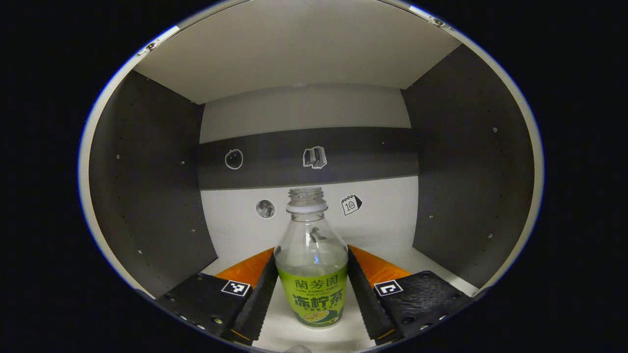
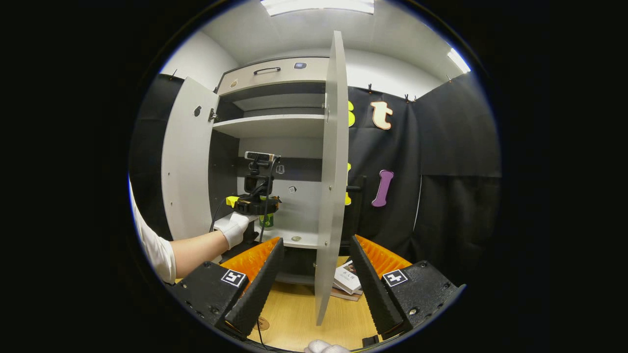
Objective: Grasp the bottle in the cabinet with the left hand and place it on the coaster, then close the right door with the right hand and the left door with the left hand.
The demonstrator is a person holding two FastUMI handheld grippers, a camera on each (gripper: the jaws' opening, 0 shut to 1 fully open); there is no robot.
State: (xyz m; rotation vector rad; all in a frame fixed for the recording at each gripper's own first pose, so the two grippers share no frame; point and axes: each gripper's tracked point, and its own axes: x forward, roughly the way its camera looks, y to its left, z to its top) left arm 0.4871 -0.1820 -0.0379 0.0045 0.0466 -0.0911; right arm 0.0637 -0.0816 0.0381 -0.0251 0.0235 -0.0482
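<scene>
In the left gripper view, one bottle stands upright on the pale cabinet shelf, in the lower centre of the frame. It has no cap, a clear upper body, a green label around its lower half, and pale liquid up to about the top of the label. The left hand-held gripper has its two fingers on either side of the bottle at label height; they sit right against it or just beside it, and whether they press on it cannot be told. On the cabinet's back wall are four small stickers, two on the dark band and two on the light panel below.

In the right gripper view, the cabinet fills the middle of the frame with both doors open: the left door at centre left, the right door edge-on in the centre. A gloved hand holds the left hand-held gripper at the lower compartment, where the bottle's green label shows beneath it. The right hand-held gripper is wide open and holds nothing, with the right door's lower edge between its fingers but apart from them. Below lies a wooden bench with a small stack of books on it and a round coaster at the lower left.
</scene>
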